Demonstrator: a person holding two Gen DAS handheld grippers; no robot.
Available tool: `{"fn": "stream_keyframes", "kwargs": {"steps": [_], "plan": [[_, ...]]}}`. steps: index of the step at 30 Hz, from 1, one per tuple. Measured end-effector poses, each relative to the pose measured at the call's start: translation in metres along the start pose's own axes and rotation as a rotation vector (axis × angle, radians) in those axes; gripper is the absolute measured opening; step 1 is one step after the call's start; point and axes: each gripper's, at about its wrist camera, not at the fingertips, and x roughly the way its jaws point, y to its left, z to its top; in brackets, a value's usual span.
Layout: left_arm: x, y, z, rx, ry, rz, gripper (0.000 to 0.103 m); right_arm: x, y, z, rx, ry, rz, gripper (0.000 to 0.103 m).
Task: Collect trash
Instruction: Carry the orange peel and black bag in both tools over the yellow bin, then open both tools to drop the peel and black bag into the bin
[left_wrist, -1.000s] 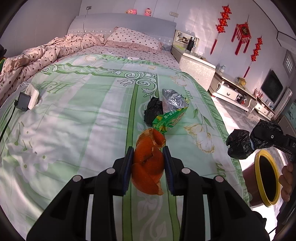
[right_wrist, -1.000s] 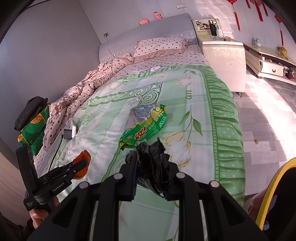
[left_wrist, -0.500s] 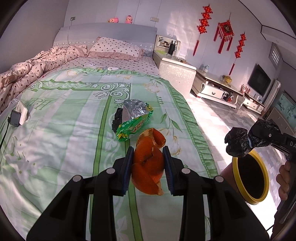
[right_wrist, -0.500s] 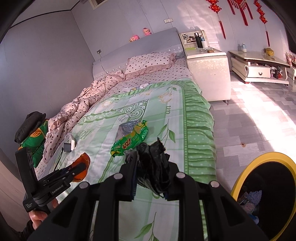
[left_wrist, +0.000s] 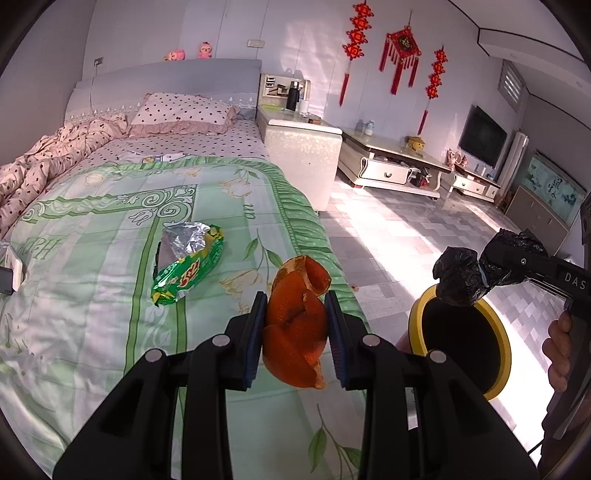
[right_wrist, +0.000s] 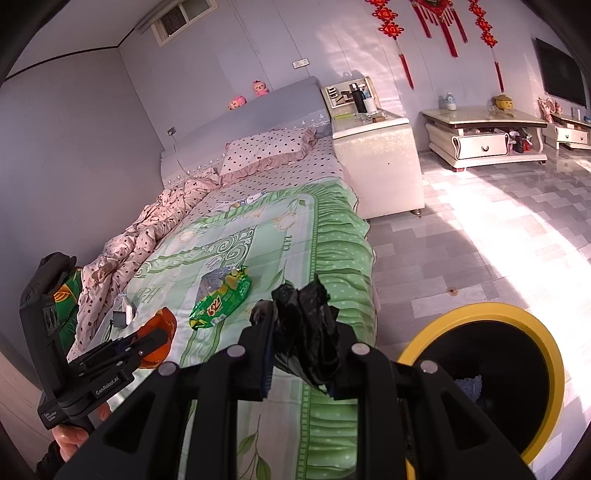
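My left gripper (left_wrist: 295, 314) is shut on an orange peel (left_wrist: 295, 332) and holds it above the right edge of the bed. My right gripper (right_wrist: 301, 332) is shut on a crumpled black plastic bag (right_wrist: 306, 332). In the left wrist view that bag (left_wrist: 461, 277) hangs just above the yellow-rimmed trash bin (left_wrist: 502, 339). The bin (right_wrist: 554, 365) stands on the floor beside the bed. A green snack wrapper (left_wrist: 188, 266) with a silver open end lies on the green quilt; it also shows in the right wrist view (right_wrist: 221, 295).
The bed carries a green flowered quilt (left_wrist: 92, 295), a pink dotted blanket (left_wrist: 44, 158) and a pillow (left_wrist: 184, 114). A charger and cable (right_wrist: 120, 314) lie on its left side. A white nightstand (right_wrist: 380, 166) and low cabinets (right_wrist: 484, 136) line the wall. Tiled floor (right_wrist: 480, 240) lies to the right.
Both grippers have swung right, away from the bed's middle toward the bin, each with its load. The black bag now hangs over the bin's rim.
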Motion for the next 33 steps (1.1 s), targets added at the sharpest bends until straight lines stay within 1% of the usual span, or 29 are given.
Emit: {"fn": "stream_keyframes", "kwargs": {"steps": [7,17,25,33], "plan": [[0.015,-0.054,0.008,0.058,0.017,-0.072,0.030,-0.025,-0.040,0.002,0.047,-0.033,-0.059,0.020],[0.047,-0.127,0.006,0.130,0.059,-0.170,0.030,-0.049,-0.096,-0.003,0.108,-0.057,-0.139,0.020],[0.079,-0.171,-0.008,0.167,0.111,-0.226,0.030,-0.050,-0.136,-0.013,0.160,-0.046,-0.191,0.020],[0.114,-0.199,-0.025,0.186,0.172,-0.259,0.030,-0.035,-0.169,-0.025,0.214,-0.007,-0.225,0.020]]}}
